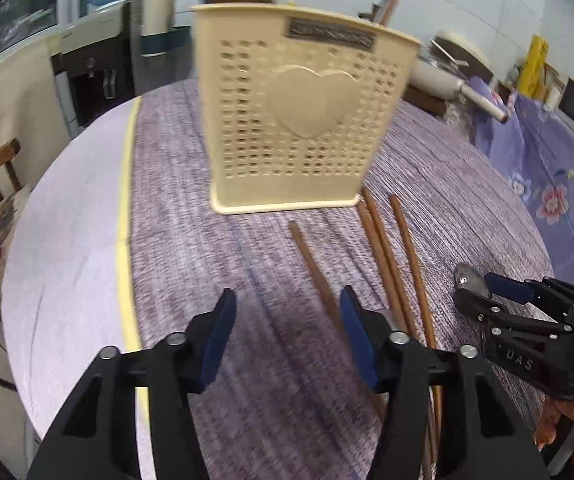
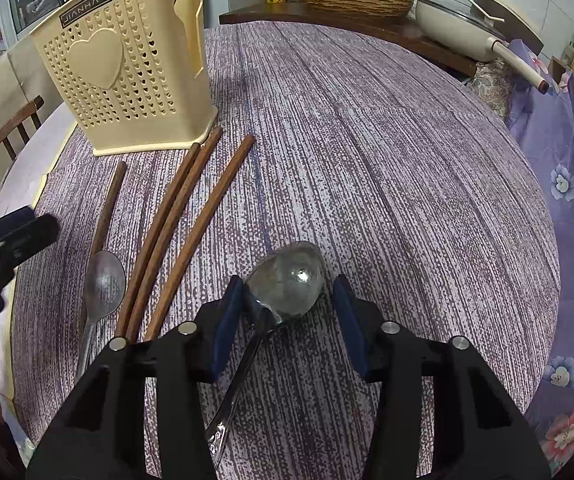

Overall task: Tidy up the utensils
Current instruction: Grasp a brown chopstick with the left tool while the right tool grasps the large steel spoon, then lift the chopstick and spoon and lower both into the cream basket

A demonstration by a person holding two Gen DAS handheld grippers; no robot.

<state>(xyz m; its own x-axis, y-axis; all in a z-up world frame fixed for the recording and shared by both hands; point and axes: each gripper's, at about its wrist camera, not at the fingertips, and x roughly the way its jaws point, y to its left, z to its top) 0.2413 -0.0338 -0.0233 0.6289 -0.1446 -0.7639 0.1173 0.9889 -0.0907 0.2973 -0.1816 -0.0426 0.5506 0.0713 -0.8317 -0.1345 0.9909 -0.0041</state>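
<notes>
Both grippers wide open, holding nothing: right gripper [image 2: 289, 308] straddles a spoon [image 2: 287, 280], left gripper [image 1: 287, 320] faces the basket [image 1: 299, 112].

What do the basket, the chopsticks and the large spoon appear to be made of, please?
The basket looks like cream moulded plastic, matt, with heart-shaped perforations and a raised heart panel. The chopsticks seem to be dark brown wood with a smooth finish, though lacquered bamboo is possible. The large spoon appears to be polished metal, probably stainless steel: its bowl shows bright glints.
</notes>
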